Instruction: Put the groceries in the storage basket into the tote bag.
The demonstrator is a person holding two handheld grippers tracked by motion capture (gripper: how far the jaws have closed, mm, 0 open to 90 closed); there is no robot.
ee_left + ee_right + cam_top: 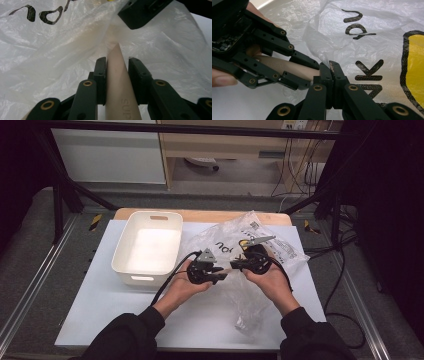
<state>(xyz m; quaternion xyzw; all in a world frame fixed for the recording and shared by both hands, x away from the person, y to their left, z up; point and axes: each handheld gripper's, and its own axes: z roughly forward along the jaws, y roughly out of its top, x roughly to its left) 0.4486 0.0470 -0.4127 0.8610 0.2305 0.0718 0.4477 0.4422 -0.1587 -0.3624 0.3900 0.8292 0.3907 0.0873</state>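
White table (100,310), crinkly plastic bag (280,245) (translucent), smooth tapered stick (117,82)

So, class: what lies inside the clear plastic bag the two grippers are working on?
Inside the plastic bag, the far end of the beige tapered stick gripped by the left gripper pokes in. The right gripper pinches the bag's edge. The crumpled film hides anything deeper.

The plastic bag (250,240) was thin, translucent, crinkled and glossy. The tapered stick (117,82) looked matt, smooth, beige. The bin (127,252) was smooth white plastic.
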